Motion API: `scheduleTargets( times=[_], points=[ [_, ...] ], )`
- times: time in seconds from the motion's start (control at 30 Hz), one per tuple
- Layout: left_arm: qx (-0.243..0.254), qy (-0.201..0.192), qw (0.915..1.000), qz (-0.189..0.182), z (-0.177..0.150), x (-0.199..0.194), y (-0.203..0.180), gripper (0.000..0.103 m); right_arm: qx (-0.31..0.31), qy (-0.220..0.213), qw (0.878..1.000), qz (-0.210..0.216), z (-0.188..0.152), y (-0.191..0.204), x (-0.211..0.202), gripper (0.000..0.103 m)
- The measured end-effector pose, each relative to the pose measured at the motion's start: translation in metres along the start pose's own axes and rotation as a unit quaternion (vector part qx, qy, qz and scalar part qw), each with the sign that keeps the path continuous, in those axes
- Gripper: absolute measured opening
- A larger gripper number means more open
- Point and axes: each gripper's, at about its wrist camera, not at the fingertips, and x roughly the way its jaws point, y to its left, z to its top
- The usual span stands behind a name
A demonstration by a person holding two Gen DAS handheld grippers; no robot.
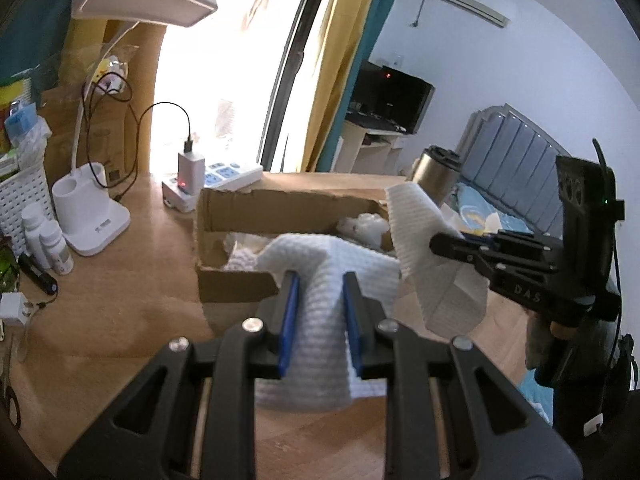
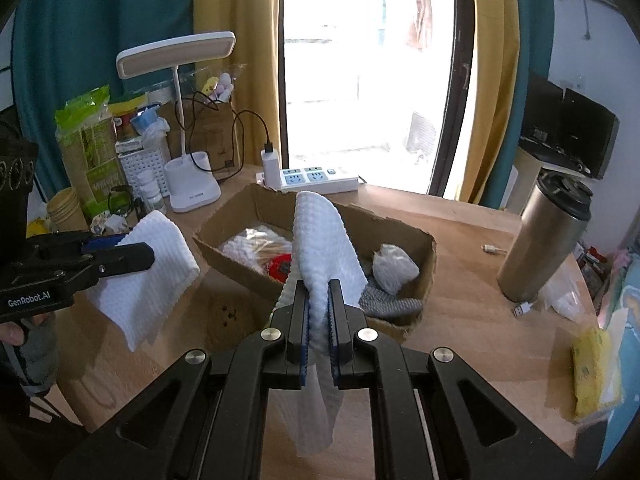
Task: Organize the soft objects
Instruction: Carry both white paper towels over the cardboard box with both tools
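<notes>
Each gripper holds a white textured cloth above the wooden table. My left gripper is shut on a white cloth that drapes between and under its fingers; it shows at the left of the right wrist view. My right gripper is shut on a second white cloth that stands up over its fingers; it shows at the right of the left wrist view. An open cardboard box sits just beyond both, holding several soft items.
A white desk lamp, a power strip, a white basket and small bottles stand at the back left. A steel tumbler stands at the right. A yellow sponge lies at the table's right edge.
</notes>
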Motion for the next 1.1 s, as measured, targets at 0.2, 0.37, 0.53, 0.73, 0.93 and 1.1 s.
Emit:
scheduleTargets(
  times=[0.2, 0.37, 0.53, 0.73, 0.93, 1.1],
  points=[
    [0.003, -0.004, 1.0000, 0.005, 0.010, 0.004, 0.009, 0.023, -0.002, -0.003, 1.000, 0.005, 0.012, 0.002, 0.011, 0.009],
    [0.006, -0.008, 0.9999, 0.007, 0.020, 0.010, 0.013, 0.022, -0.004, -0.005, 1.000, 0.007, 0.020, 0.000, 0.021, 0.009],
    [0.005, -0.007, 0.9999, 0.007, 0.028, 0.021, 0.018, 0.022, -0.004, -0.006, 1.000, 0.009, 0.029, -0.003, 0.031, 0.009],
    [0.007, -0.007, 0.9999, 0.010, 0.039, 0.035, 0.024, 0.023, -0.002, -0.009, 1.000, 0.010, 0.038, -0.011, 0.041, 0.009],
    [0.008, -0.008, 0.9998, 0.016, 0.048, 0.048, 0.030, 0.023, 0.001, -0.016, 1.000, 0.012, 0.047, -0.022, 0.051, 0.009],
    [0.009, -0.007, 0.9998, 0.017, 0.053, 0.058, 0.032, 0.022, 0.005, -0.021, 1.000, 0.015, 0.055, -0.030, 0.062, 0.009]
  ],
)
